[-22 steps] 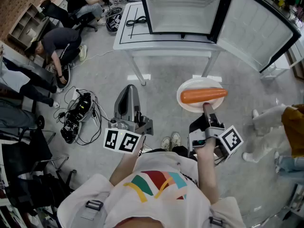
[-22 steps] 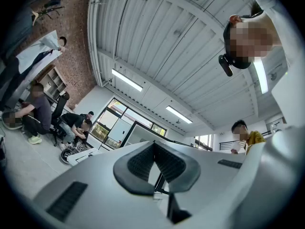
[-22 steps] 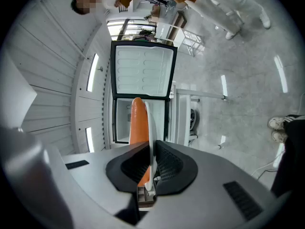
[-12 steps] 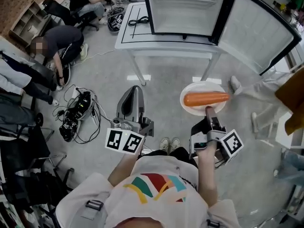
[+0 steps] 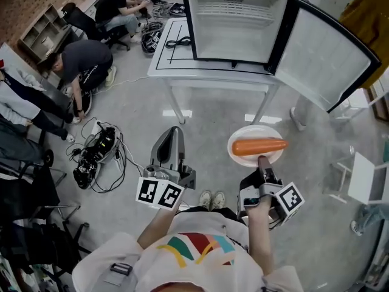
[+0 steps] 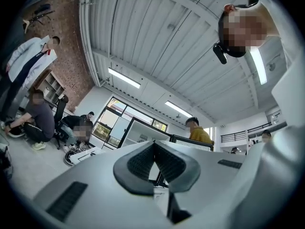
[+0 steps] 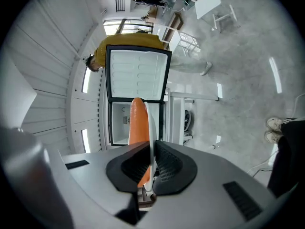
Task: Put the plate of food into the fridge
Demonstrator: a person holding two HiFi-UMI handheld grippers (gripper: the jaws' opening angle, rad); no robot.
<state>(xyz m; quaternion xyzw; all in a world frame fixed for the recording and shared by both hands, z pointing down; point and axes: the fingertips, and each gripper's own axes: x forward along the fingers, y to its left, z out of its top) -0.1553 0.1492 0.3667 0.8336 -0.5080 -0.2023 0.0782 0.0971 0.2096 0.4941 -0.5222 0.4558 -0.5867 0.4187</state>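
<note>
A white plate (image 5: 255,140) carrying an orange carrot (image 5: 258,146) hangs over the floor, level, in front of the white table. My right gripper (image 5: 261,159) is shut on the plate's near rim. In the right gripper view the plate (image 7: 151,128) shows edge-on between the pads, the carrot (image 7: 137,123) lies to its left, and my right gripper (image 7: 152,163) points at the open fridge (image 7: 138,75). The fridge (image 5: 234,23) stands on the table with its interior empty. My left gripper (image 5: 172,131) is held up at the left, shut with nothing in it. In its own view my left gripper (image 6: 153,146) points toward the ceiling.
The fridge door (image 5: 328,47) swings out to the right. A black cable (image 5: 176,26) lies on the white table (image 5: 167,56). Several people crouch and sit at the left, with cables and gear (image 5: 94,157) on the floor. A white chair (image 5: 364,181) stands at the right.
The fridge and table have come nearer in the head view. The plate stays gripped and sits slightly left of before. A person who walked past at the right has left that spot.
</note>
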